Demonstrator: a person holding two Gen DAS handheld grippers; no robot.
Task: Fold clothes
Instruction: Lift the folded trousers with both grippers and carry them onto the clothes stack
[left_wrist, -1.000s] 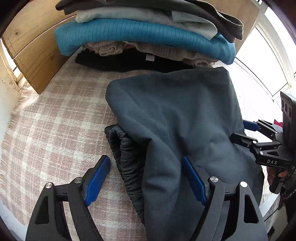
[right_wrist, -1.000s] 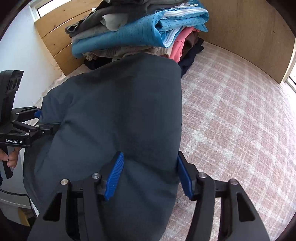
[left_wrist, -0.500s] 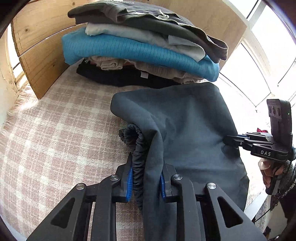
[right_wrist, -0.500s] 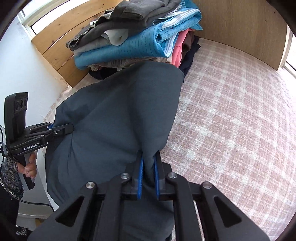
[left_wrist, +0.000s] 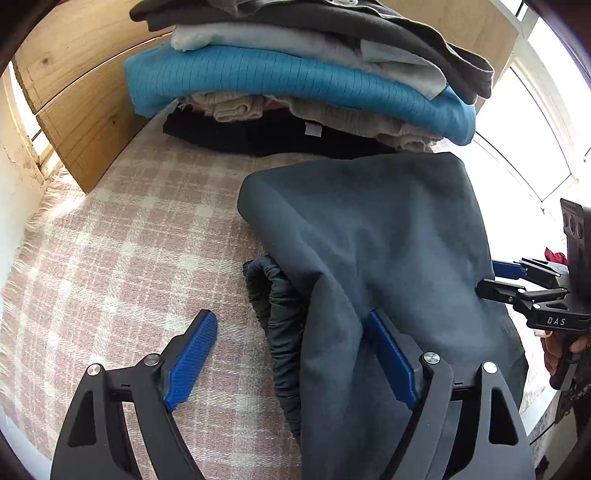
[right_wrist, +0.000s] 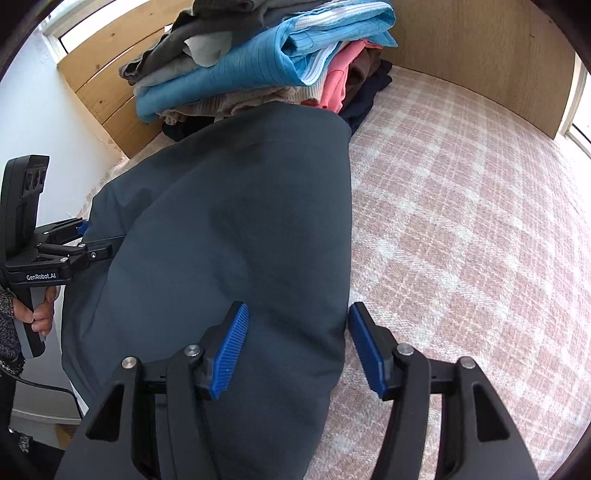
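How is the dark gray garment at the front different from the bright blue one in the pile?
The dark gray garment lies loose and rumpled on the checked blanket; the bright blue garment is folded flat.
The gray one lies alone, with a gathered elastic edge showing; the blue one is sandwiched in the pile of clothes.
The gray one is plain; the blue one has thin lines.
Both are soft clothes on the same blanket.

A pink and white checked blanket (right_wrist: 461, 221) covers the flat surface. Light wooden panels (right_wrist: 480, 55) stand behind it and at its side. Bright daylight comes through a window (left_wrist: 532, 122) on one side. A white wall (right_wrist: 40, 122) is beside the panels.
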